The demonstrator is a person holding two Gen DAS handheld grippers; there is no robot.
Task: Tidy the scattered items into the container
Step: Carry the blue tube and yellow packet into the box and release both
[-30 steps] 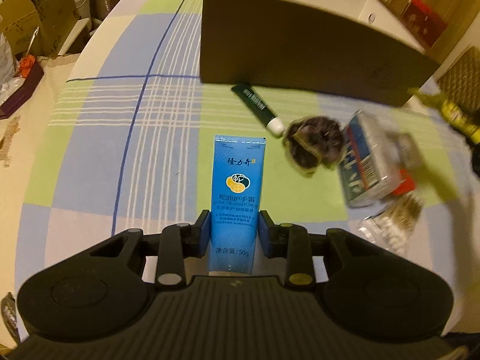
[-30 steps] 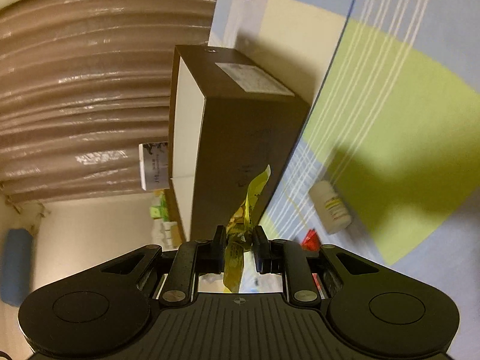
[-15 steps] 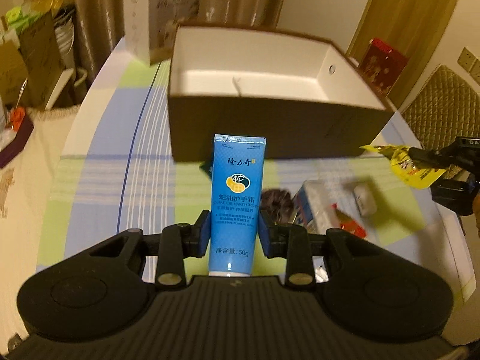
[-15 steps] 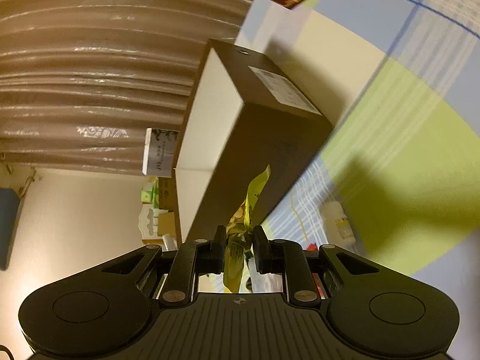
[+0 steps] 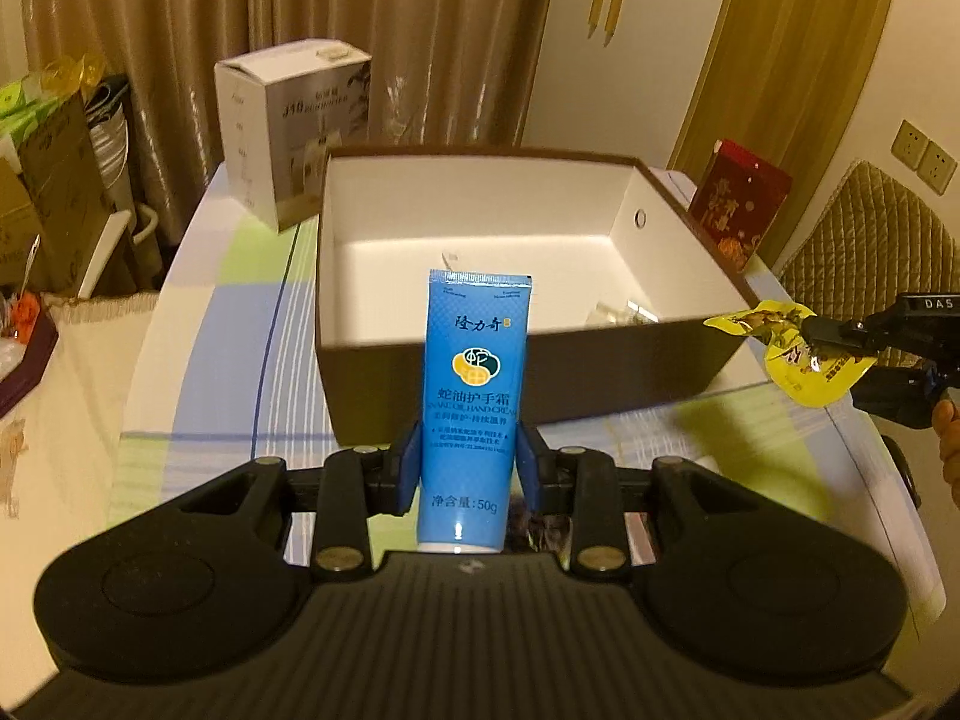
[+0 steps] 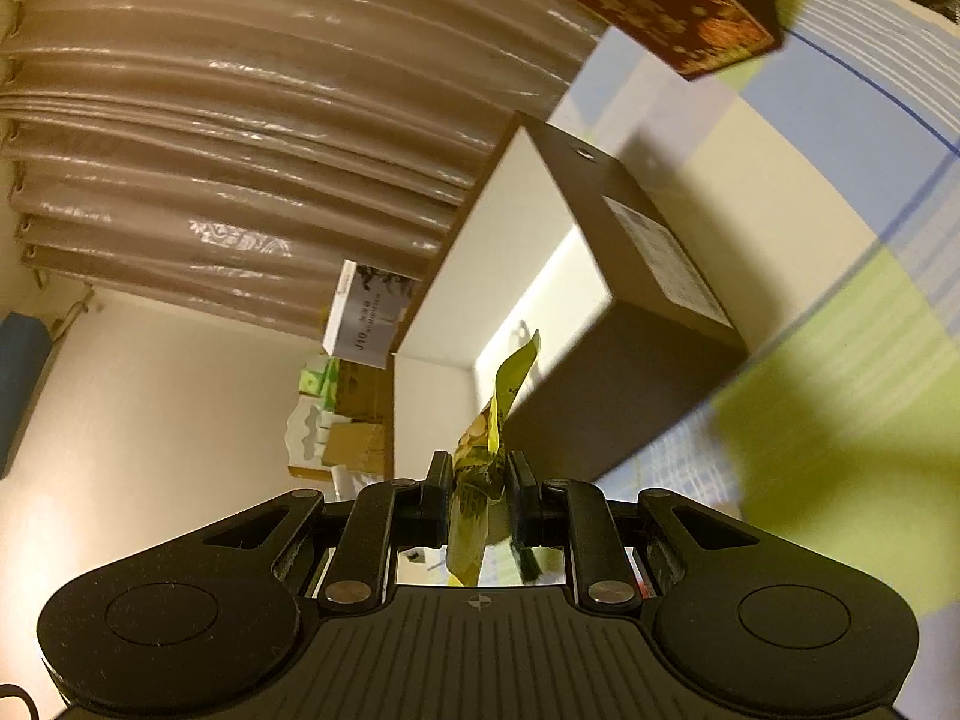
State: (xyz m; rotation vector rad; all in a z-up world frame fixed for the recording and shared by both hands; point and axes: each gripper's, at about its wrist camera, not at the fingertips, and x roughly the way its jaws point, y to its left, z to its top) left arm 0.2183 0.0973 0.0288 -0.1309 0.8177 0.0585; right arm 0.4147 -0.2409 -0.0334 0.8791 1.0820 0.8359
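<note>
My left gripper point(image 5: 467, 456) clamps a blue hand-cream tube point(image 5: 474, 396) upright, in the air before the near wall of the brown box point(image 5: 540, 372). My right gripper point(image 6: 478, 495) pinches a yellow sachet point(image 6: 489, 438), raised beside the box's right near corner over the checked tablecloth point(image 5: 198, 360).

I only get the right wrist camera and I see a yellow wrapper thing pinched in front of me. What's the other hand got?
Observer: The left gripper holds a blue hand cream tube, upright.
Operator: Is the brown box empty?
Observer: Not quite. Something small and clear lies inside the brown box, at its near right wall.
Operator: Is my yellow packet over the box yet?
Observer: No, the yellow packet hangs just outside the box's right corner.
</note>
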